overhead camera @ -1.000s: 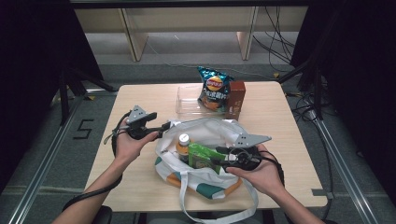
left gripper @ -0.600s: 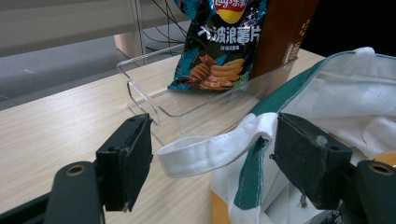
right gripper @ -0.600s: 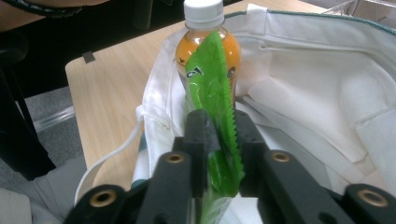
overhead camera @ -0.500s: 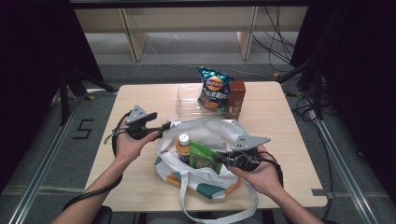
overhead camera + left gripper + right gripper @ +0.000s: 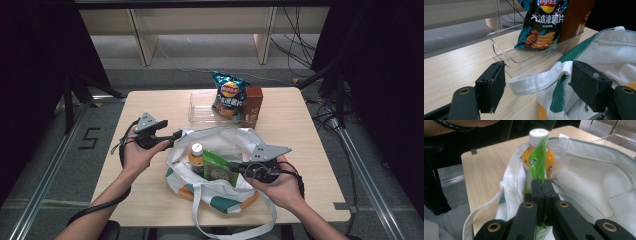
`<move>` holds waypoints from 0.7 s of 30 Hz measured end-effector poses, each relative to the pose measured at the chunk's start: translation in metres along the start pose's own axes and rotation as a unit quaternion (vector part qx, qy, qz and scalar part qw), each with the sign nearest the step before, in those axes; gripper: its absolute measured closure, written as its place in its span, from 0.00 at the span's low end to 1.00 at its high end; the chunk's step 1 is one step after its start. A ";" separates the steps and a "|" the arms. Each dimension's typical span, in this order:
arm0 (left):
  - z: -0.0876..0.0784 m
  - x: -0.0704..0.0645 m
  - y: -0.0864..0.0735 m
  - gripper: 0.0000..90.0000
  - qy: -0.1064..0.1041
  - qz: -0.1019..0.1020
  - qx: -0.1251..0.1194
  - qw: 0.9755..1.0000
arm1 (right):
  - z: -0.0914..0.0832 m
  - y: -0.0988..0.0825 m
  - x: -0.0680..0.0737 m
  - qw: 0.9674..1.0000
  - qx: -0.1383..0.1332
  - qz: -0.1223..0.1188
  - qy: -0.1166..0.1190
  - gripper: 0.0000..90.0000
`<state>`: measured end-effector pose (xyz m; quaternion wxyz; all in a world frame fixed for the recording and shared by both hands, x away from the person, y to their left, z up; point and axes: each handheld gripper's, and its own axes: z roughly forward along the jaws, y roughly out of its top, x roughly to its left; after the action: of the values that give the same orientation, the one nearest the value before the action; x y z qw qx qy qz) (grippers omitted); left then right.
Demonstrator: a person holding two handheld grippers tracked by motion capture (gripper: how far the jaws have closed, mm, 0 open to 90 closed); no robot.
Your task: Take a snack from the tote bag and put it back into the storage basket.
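A white tote bag [image 5: 227,142] with green and orange trim lies open at the table's middle. Inside stand an orange juice bottle [image 5: 196,152] with a white cap and a green snack packet [image 5: 216,170]. My right gripper [image 5: 235,167] reaches in from the right; its jaws have just been closing and are now shut on the packet's edge [image 5: 537,162], in front of the bottle [image 5: 537,133]. My left gripper [image 5: 176,134] is open at the bag's left rim. The white handle strap [image 5: 534,82] lies loose between its jaws, with neither pad pressing on it.
Behind the bag a clear plastic tray [image 5: 200,107] holds a blue chips bag [image 5: 228,95] and a brown box [image 5: 253,104], both upright. Bare wooden tabletop [image 5: 150,105] lies to the left and to the far right. The bag's second strap hangs over the near table edge.
The right gripper's jaws have come together on the green packet. Both hands have stayed where they were, and the left gripper looks the same.
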<state>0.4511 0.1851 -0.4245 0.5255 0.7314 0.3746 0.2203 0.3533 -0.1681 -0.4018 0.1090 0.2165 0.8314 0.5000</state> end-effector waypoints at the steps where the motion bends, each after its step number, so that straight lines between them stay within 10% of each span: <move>1: 0.000 0.000 0.000 0.30 0.000 0.000 0.000 1.000 | -0.001 0.001 -0.001 1.000 -0.004 -0.003 0.002 1.00; 21: 0.000 -0.001 0.001 0.30 -0.001 0.002 0.000 1.000 | -0.022 0.022 -0.002 0.999 -0.036 -0.018 -0.027 1.00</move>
<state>0.4508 0.1841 -0.4240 0.5259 0.7320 0.3727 0.2206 0.3519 -0.1772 -0.3725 0.1480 0.2102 0.8133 0.5220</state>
